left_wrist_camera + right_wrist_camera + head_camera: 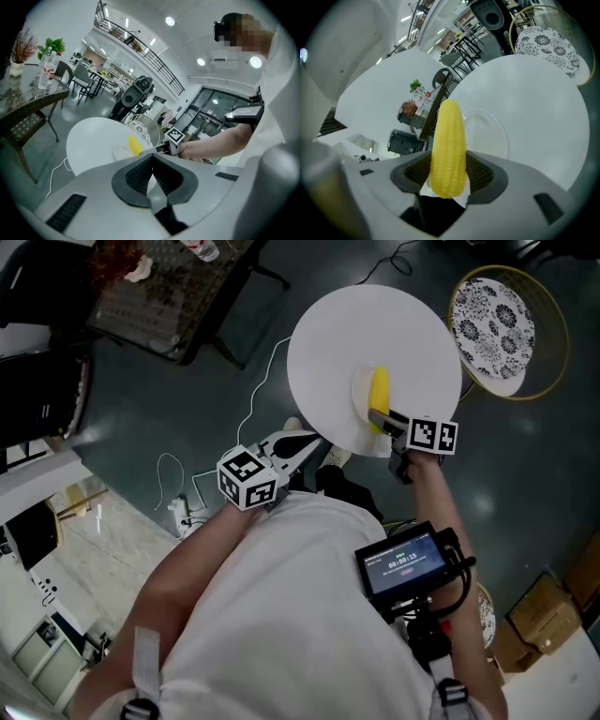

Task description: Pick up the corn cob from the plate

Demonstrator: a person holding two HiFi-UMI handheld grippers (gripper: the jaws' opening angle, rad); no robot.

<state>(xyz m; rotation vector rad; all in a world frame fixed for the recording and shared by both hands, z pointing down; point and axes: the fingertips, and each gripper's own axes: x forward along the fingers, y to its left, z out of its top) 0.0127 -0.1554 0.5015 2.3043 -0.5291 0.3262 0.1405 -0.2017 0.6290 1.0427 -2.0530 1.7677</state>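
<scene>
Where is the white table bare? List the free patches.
Free: the white table across its far half and left side, away from the clear plate. Crowded: its near edge, where the right tool grips the corn cob by the plate.

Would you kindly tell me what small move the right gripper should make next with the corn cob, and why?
Probably raise the right gripper straight up a little, grip unchanged. Its jaws clamp the corn cob on both sides, but the cob hangs over the clear plate on the white table, and its clearance is hard to judge.
</scene>
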